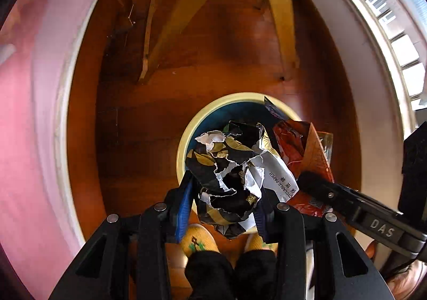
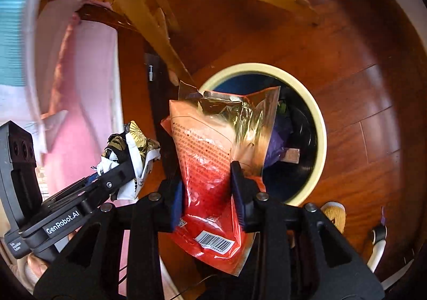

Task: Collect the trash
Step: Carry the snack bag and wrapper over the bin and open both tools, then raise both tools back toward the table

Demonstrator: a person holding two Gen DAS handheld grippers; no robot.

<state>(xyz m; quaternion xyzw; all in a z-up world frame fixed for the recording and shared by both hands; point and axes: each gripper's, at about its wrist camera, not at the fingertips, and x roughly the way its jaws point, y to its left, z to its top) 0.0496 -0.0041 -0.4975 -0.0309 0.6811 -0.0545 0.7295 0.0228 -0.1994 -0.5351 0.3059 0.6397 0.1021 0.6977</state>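
Left gripper point(image 1: 224, 193) clamps crumpled paper point(image 1: 229, 169); right gripper point(image 2: 206, 193) clamps a red snack bag point(image 2: 208, 166); bin point(image 2: 317, 118) just ahead.

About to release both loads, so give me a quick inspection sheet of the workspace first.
Surface: dark wooden floor.
Job's things: crumpled paper bag; red snack packet; cream-rimmed bin, already holding trash.
Clutter: nothing seen loose on the floor.
Grippers: left gripper shut on the paper bag, right gripper shut on the packet, both held above the bin.
Cables: thin dark cord, bottom edge.
Surroundings: wooden chair legs, pink cloth, person's yellow socks.
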